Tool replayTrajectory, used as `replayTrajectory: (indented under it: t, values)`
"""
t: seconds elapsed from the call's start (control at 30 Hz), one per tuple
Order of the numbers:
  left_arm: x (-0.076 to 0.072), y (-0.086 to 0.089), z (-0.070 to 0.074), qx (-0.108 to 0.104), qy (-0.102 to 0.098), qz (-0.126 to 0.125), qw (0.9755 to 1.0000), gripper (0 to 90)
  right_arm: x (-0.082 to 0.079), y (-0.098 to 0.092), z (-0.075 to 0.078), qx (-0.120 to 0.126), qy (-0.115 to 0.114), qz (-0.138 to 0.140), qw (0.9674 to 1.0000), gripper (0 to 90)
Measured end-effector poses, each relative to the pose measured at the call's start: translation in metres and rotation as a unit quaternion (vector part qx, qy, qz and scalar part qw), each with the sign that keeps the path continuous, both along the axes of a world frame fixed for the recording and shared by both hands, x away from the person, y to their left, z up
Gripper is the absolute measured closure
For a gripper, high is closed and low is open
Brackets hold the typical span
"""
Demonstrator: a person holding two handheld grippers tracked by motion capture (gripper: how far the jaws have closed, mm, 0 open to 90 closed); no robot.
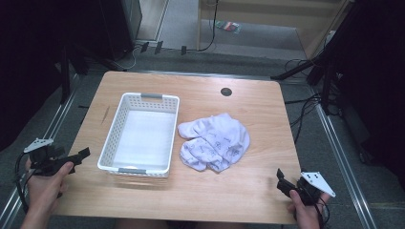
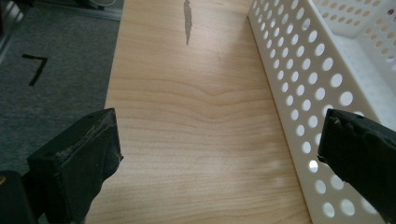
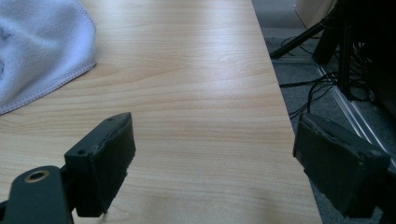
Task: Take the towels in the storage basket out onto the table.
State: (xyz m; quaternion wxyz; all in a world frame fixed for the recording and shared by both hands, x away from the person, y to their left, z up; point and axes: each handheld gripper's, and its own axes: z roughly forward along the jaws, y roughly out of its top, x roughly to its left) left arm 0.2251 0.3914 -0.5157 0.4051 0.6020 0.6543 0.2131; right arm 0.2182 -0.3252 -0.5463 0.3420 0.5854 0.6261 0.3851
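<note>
A wooden table (image 1: 205, 186) stands on grey floor, with cables and dark stands around it. From above, a white holed basket (image 1: 109, 143) sits left of centre, and a crumpled white cloth (image 1: 215, 141) lies just beside its right wall. The left gripper (image 1: 79, 156) hangs at the table's left edge, the right gripper (image 1: 282, 181) near the front right corner; both look small here, so jaw spacing is hard to judge. The gripper views settle it: each pair of jaws stands wide apart, holding nothing. The left one also shows a dark scratch (image 2: 187, 21) in the wood beside the basket.
</note>
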Motion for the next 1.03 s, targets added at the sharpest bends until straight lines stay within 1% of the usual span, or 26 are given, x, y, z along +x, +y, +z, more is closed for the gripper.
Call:
replayTrajectory:
  t: [0.13, 0.27, 0.3, 0.33, 0.4, 0.43, 0.47, 0.53, 0.57, 0.63, 0.73, 0.97, 1.0, 1.03]
  values:
    - [-0.007, -0.001, -0.014, 0.008, -0.012, -0.003, 0.9999, 0.0, 0.000, 0.000, 0.000, 0.001, 0.001, -0.001, 1.0000, 13.3]
    - [-0.012, 0.001, -0.027, 0.000, -0.021, -0.001, 0.9998, 0.0, 0.000, 0.000, 0.000, 0.001, 0.000, -0.001, 1.0000, 13.3]
    - [-0.014, 0.001, -0.029, 0.002, -0.025, -0.001, 0.9997, 0.0, 0.000, 0.000, 0.000, 0.001, 0.000, -0.001, 1.0000, 13.3]
    - [-0.015, 0.001, -0.031, 0.000, -0.027, 0.000, 0.9996, 0.0, 0.000, 0.000, 0.000, 0.001, 0.000, -0.001, 1.0000, 13.3]
    - [-0.017, 0.000, -0.030, 0.003, -0.036, -0.011, 0.9993, 0.0, 0.000, 0.000, 0.000, 0.000, -0.001, 0.001, 1.0000, 13.3]
    - [-0.017, -0.002, -0.031, 0.005, -0.037, -0.017, 0.9992, 0.0, 0.000, 0.000, 0.000, 0.000, -0.001, 0.001, 1.0000, 13.3]
    - [-0.017, -0.003, -0.033, 0.002, -0.035, -0.021, 0.9992, 0.0, 0.000, 0.000, 0.000, 0.000, -0.001, 0.001, 1.0000, 13.3]
    - [-0.017, -0.007, -0.034, 0.014, -0.030, -0.019, 0.9993, 0.0, 0.000, 0.000, 0.000, -0.003, -0.001, 0.002, 1.0000, 13.3]
    - [-0.016, -0.006, -0.034, 0.011, -0.029, -0.017, 0.9994, 0.0, -0.001, 0.001, 0.000, -0.002, 0.000, 0.001, 1.0000, 13.3]
    - [-0.017, -0.003, -0.034, -0.002, -0.032, -0.007, 0.9994, 0.0, -0.001, 0.001, 0.000, -0.004, 0.000, 0.002, 1.0000, 13.3]
    - [-0.018, 0.001, -0.034, -0.015, -0.033, -0.003, 0.9993, 0.0, -0.002, 0.001, 0.000, -0.002, 0.000, 0.001, 1.0000, 13.3]
    - [-0.016, -0.004, -0.035, -0.001, -0.028, -0.009, 0.9996, 0.0, -0.001, 0.000, 0.000, -0.003, 0.000, 0.004, 1.0000, 13.2]
    - [-0.015, -0.003, -0.035, -0.002, -0.025, -0.009, 0.9997, 0.0, -0.001, 0.000, 0.000, -0.003, 0.000, 0.004, 1.0000, 13.2]
    - [-0.014, -0.002, -0.035, -0.012, -0.021, -0.007, 0.9997, 0.0, -0.002, 0.001, 0.000, -0.002, 0.001, 0.004, 1.0000, 13.2]
